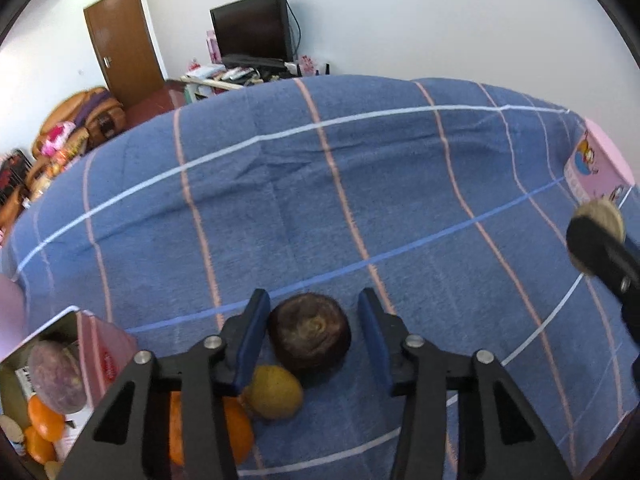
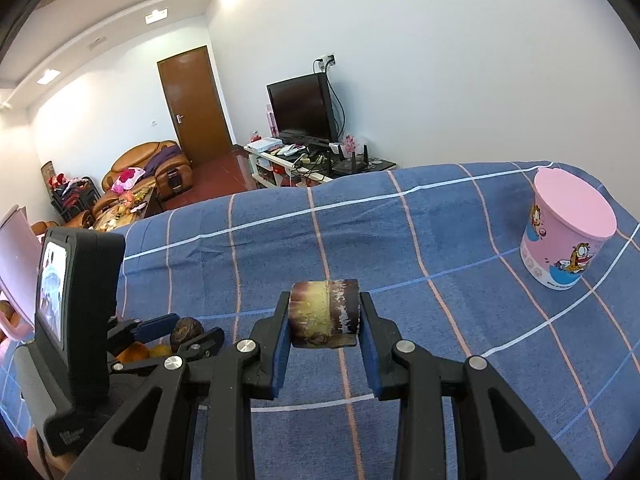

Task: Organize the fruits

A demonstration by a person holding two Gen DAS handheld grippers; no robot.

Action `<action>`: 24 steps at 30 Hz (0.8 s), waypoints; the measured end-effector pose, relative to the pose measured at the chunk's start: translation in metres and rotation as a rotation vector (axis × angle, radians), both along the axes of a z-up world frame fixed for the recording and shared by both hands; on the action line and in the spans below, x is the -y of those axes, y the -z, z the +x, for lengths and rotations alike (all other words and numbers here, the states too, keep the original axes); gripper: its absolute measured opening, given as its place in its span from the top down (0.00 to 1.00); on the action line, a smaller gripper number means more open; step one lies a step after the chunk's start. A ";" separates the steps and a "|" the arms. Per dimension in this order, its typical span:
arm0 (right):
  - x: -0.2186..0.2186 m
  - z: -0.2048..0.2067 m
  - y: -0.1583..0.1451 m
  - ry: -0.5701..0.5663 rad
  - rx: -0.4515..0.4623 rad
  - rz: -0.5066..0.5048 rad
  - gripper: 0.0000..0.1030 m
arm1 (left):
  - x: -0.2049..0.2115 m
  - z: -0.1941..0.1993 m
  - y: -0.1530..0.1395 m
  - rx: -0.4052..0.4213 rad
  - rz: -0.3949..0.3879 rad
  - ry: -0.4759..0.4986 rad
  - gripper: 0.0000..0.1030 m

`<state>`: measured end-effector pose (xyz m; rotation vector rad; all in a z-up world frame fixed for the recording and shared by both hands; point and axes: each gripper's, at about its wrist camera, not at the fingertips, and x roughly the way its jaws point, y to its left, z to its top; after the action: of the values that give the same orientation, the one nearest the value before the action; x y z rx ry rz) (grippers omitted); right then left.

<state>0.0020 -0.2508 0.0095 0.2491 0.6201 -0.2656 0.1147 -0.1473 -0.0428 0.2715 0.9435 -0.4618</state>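
Left wrist view, left gripper (image 1: pixel 314 332) released around one dark brown fruit (image 1: pixel 309 334), one yellow-green fruit (image 1: pixel 274 391) below, right gripper (image 2: pixel 325 334) grasping one sugarcane piece (image 2: pixel 325 312), one pink cup (image 2: pixel 566 228) upper right.

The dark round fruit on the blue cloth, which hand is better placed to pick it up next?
Left. The left gripper already straddles the dark round fruit, one pad touching it and the other a small gap away. The right gripper is busy, shut on a short cut chunk held above the cloth.
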 end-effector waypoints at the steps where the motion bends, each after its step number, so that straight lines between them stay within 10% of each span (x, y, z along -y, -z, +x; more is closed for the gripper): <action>1: 0.001 0.000 0.001 0.001 -0.002 0.001 0.68 | -0.001 0.003 0.000 -0.016 -0.016 -0.007 0.56; 9: 0.003 0.002 0.004 0.002 -0.017 0.016 0.68 | 0.000 -0.008 -0.004 -0.005 -0.022 0.007 0.63; 16: 0.005 -0.001 0.001 0.017 0.008 0.016 0.68 | -0.014 -0.034 -0.028 0.048 -0.217 0.027 0.63; 24: 0.002 -0.006 0.000 0.018 0.022 0.010 0.68 | -0.026 -0.091 -0.030 0.202 -0.172 -0.022 0.63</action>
<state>-0.0039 -0.2528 0.0098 0.2668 0.5981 -0.2766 0.0235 -0.1216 -0.0124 0.1484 0.7040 -0.4830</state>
